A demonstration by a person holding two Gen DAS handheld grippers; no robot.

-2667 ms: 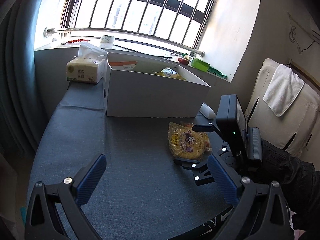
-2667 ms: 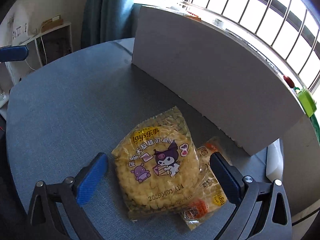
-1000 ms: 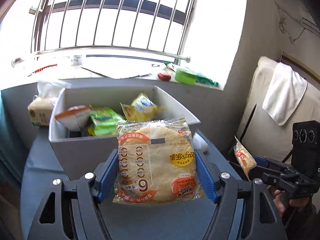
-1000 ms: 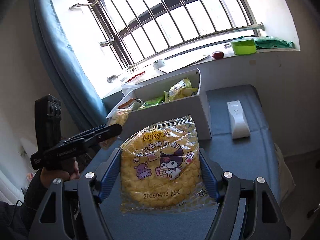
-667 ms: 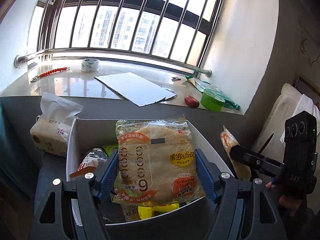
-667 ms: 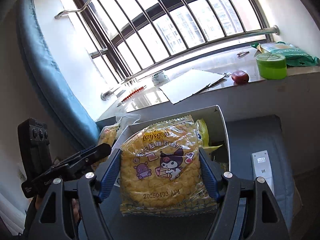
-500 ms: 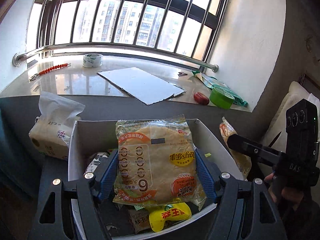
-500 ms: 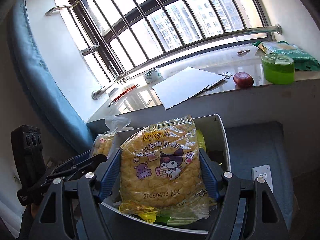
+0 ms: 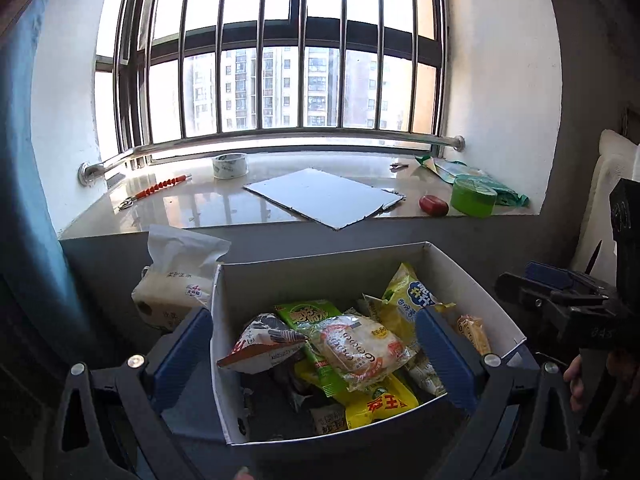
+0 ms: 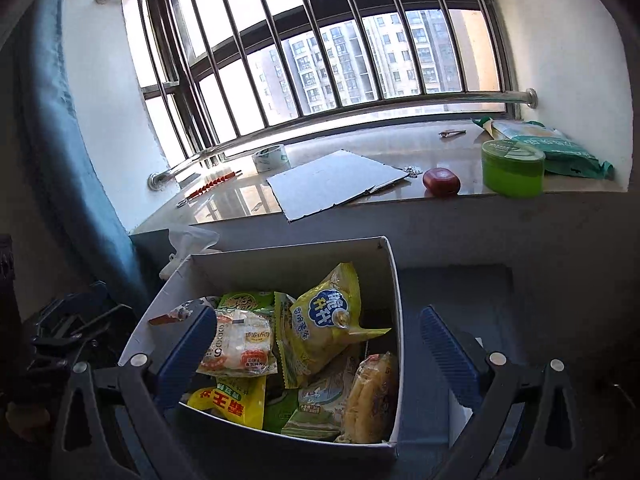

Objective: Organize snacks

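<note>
Both grippers up over the open white cardboard box (image 9: pixel 472 280), both empty! Left gripper (image 9: pixel 316 354) spread wide, blue ribbed pads (image 9: pixel 182 350) splayed to either side of the box's near wall, nothing between them. Right gripper (image 10: pixel 316 354) just as wide, left pad dipping over the box's near-left corner, right pad (image 10: pixel 448 356) out beyond the box's right wall above the grey tabletop (image 10: pixel 460 288); nothing pinched there either.

Straight ahead and below the left gripper, lying on top of the heap: clear-wrapped round pastry packet with orange print (image 9: pixel 358 350), flat, long axis running roughly left to right and tilted a little, down-right. From the right wrist view the same packet (image 10: pixel 240 346) sits at the box's left half, just beside that gripper's left pad. Left gripper judged the nearer and better centred on it.

Over on the right side, a pale yellow crinkled corn-snack bag (image 10: pixel 370 396) standing on edge against the right wall, long axis up and down, right below the right gripper. Between the two, a puffed yellow-green chip bag with blue lettering (image 10: pixel 326 332), leaning; a yellow packet with red characters (image 10: pixel 232 400) against the near wall.

Box looking well filled, everything loose and overlapping; no snacks visible on the tabletop in either view, so the sorting judged near its end
</note>
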